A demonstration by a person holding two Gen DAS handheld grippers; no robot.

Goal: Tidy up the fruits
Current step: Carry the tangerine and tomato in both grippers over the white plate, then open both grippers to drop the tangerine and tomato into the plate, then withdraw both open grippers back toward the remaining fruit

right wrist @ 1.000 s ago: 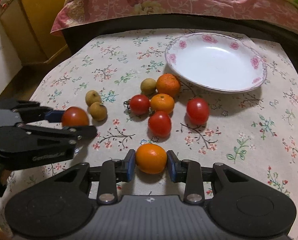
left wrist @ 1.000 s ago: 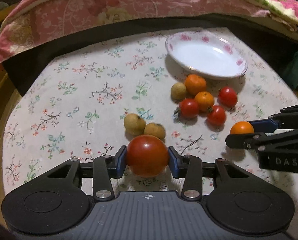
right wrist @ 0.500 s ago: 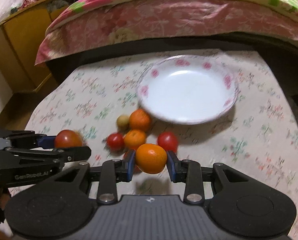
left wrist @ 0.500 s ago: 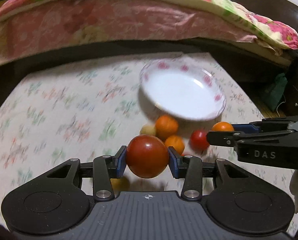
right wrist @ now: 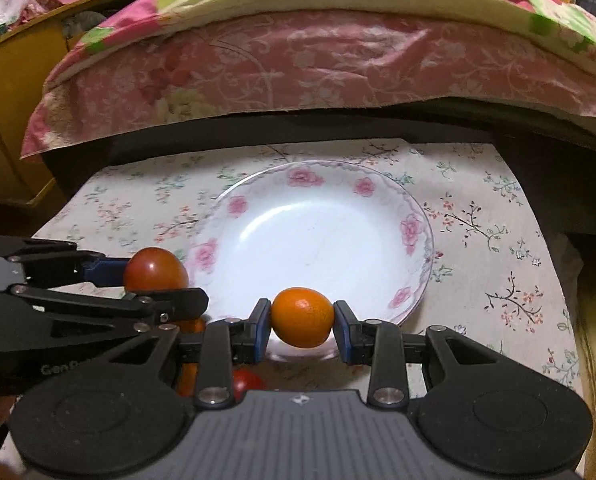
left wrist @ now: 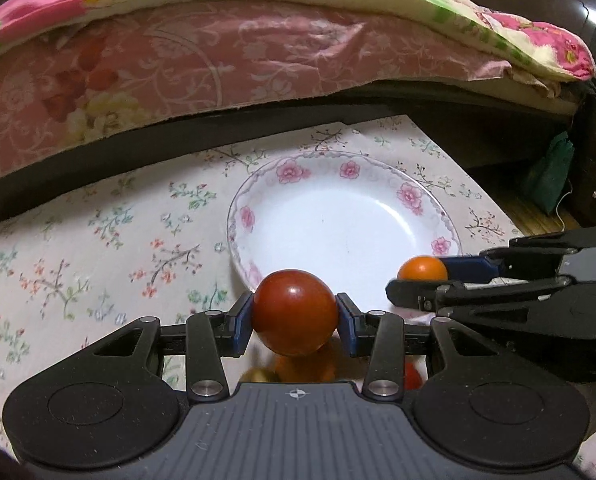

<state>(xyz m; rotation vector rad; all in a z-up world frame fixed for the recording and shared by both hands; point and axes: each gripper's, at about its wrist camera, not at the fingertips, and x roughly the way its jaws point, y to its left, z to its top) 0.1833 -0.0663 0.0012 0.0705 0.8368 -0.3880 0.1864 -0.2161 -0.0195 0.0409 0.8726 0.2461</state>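
My left gripper (left wrist: 294, 322) is clamped on a round red tomato (left wrist: 293, 312), its blue pads pressing both sides of the fruit. My right gripper (right wrist: 302, 326) is clenched on a small orange mandarin (right wrist: 302, 317) in the same way. I hold both at the near edge of the white shallow plate with pink roses round its rim (right wrist: 412, 228), which sits empty on the cream tablecloth printed with small flowering twigs (left wrist: 97, 248). In the left wrist view the tomato overlaps the plate's near rim, and the right gripper reaches in from the right with the mandarin over the plate's near right rim. In the right wrist view the mandarin hangs before the near rim and the tomato sits at the plate's left rim. Under the grippers, mostly hidden, lie other fruits: a red one (right wrist: 246, 382) and an orange one (left wrist: 304, 368). Behind the table hangs a pink floral bedspread (left wrist: 217, 60).
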